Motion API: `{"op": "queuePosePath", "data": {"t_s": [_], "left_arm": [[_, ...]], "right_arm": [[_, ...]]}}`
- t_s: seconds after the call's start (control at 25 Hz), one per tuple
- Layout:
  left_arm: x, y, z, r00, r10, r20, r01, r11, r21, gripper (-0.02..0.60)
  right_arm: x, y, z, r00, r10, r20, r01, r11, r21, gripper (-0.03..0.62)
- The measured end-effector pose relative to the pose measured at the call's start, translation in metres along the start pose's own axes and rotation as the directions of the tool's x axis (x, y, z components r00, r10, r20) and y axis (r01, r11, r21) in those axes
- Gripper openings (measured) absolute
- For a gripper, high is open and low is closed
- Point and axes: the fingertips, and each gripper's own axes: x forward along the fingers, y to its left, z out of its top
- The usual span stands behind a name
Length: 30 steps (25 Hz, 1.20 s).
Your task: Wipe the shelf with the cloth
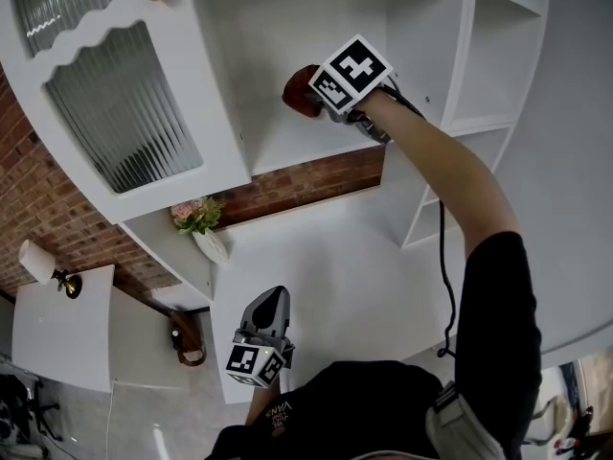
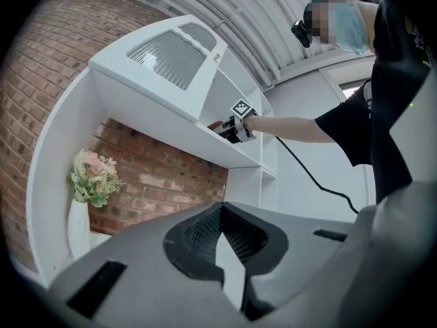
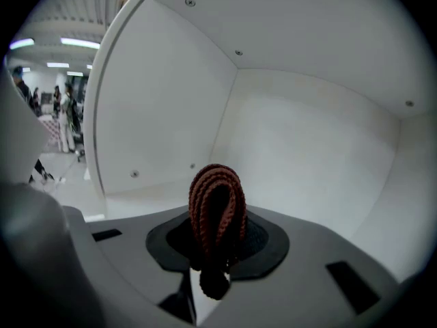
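Observation:
A folded red-brown cloth (image 1: 301, 90) is clamped in my right gripper (image 1: 324, 102), which is shut on it and reaches into the upper compartment of the white shelf (image 1: 287, 140). In the right gripper view the cloth (image 3: 217, 203) sticks up as a loop between the jaws, close to the compartment's floor and back corner (image 3: 235, 115). My left gripper (image 1: 273, 300) hangs low over the white counter, shut and empty; its own view shows the pads (image 2: 205, 234) meeting at the tips. From there the right gripper (image 2: 237, 128) appears far off at the shelf edge.
An open cabinet door with ribbed glass (image 1: 120, 108) stands left of the compartment. A white vase of flowers (image 1: 203, 226) sits on the counter below, against a brick wall (image 1: 306, 185). A black cable (image 1: 442, 257) trails from my right arm. More open compartments (image 1: 498, 46) lie to the right.

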Motion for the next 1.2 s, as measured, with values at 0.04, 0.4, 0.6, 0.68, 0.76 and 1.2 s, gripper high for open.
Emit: {"op": "queuePosePath", "data": {"t_s": [0.04,0.4,0.6,0.68,0.76,1.2], "left_arm": [[-0.002,0.0,0.0,1.0,0.001,-0.001,-0.001,1.0,0.002,0.008],[-0.021,0.015,0.001,0.999,0.048,0.005,-0.048,0.999,-0.004,0.007],[-0.024,0.016,0.001,0.999,0.052,0.011,-0.052,0.999,-0.01,0.008],[-0.023,0.015,0.0,0.999,0.05,0.011,-0.05,0.999,-0.013,0.008],[-0.021,0.013,-0.001,0.999,0.046,0.011,-0.046,0.999,-0.016,0.007],[-0.003,-0.001,-0.006,1.0,-0.005,-0.006,0.005,1.0,-0.019,0.008]], "right_arm": [[0.003,0.012,0.006,0.999,0.046,0.028,-0.047,0.998,0.034,0.089],[0.028,0.095,0.04,0.964,0.25,0.088,-0.257,0.964,0.073,0.089],[0.038,0.107,0.038,0.969,0.243,0.041,-0.244,0.969,0.022,0.089],[0.04,0.105,0.034,0.975,0.224,0.019,-0.223,0.975,-0.01,0.089],[0.04,0.1,0.03,0.979,0.205,0.006,-0.204,0.979,-0.026,0.089],[0.011,0.021,-0.017,0.997,0.047,-0.059,-0.047,0.999,0.014,0.089]]}}
